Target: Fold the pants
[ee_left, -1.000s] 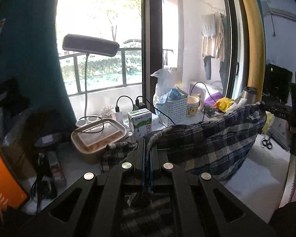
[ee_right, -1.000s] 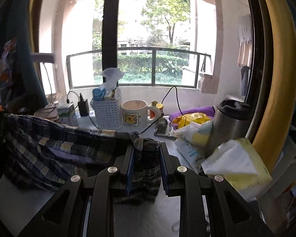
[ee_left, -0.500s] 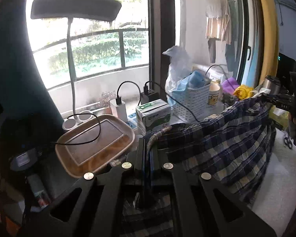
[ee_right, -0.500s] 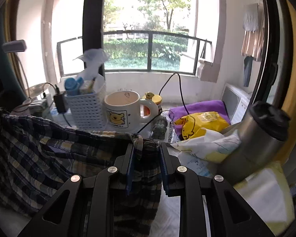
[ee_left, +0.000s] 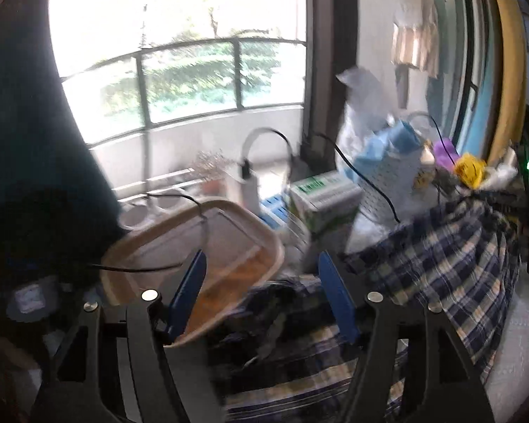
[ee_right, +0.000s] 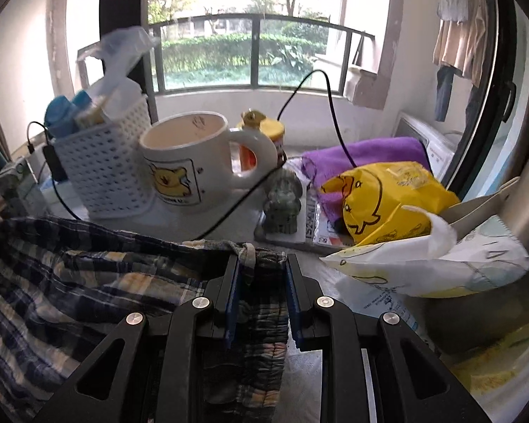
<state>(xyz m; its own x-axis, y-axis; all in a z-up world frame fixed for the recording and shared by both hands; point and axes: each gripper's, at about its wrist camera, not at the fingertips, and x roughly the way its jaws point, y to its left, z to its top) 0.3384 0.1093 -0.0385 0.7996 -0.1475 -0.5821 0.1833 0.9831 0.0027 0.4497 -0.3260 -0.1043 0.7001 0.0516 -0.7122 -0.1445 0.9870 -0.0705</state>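
Observation:
The pants are dark blue and cream plaid. In the left wrist view they [ee_left: 451, 275] drape from the upper right down under my left gripper [ee_left: 261, 264], which is open, its blue pads wide apart, with cloth lying loose below and between them. In the right wrist view my right gripper [ee_right: 261, 264] is shut on the bunched waistband of the pants [ee_right: 88, 292], which hang away to the left. The left view is blurred by motion.
A brown lidded tray [ee_left: 201, 257] with a black cable across it sits just ahead of the left gripper, a milk carton [ee_left: 321, 201] beside it. A white basket [ee_right: 102, 172], a duck mug [ee_right: 183, 162], a yellow bag [ee_right: 384, 201], tissues [ee_right: 441, 264] and a steel flask [ee_right: 525, 211] crowd the right gripper.
My left gripper has opened and let go of the pants, whose left corner has dropped. Both grippers have moved forward toward the window clutter; the right still holds the waistband.

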